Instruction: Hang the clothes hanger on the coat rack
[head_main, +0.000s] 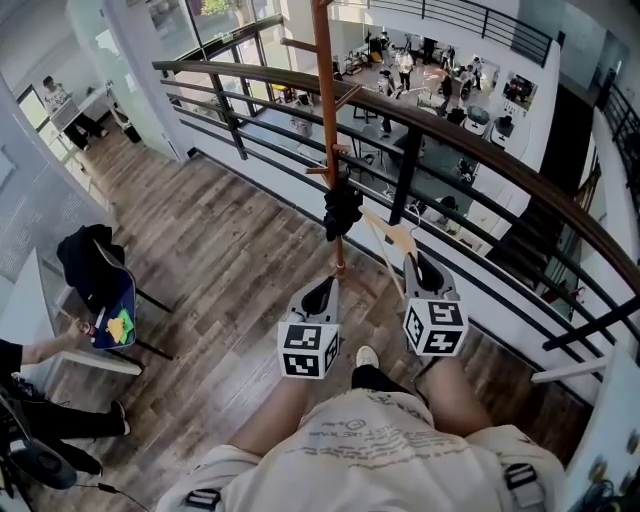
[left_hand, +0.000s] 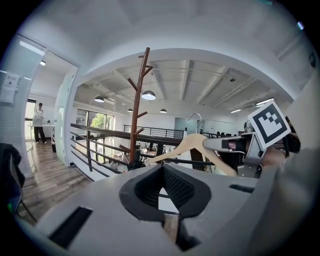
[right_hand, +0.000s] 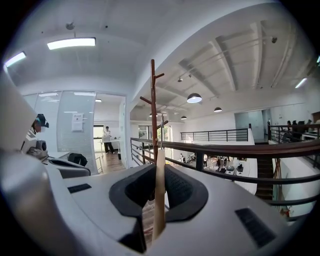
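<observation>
our right gripper (head_main: 417, 264) pinches a pale wooden hanger (head_main: 392, 238) with a metal hook; our left gripper (head_main: 321, 291) gapes slightly, empty.

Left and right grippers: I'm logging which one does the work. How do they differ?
The right gripper is shut on the wooden hanger; the left gripper holds nothing, jaws apart. The right gripper reaches slightly further toward the railing than the left gripper. Both point at the coat rack.
</observation>
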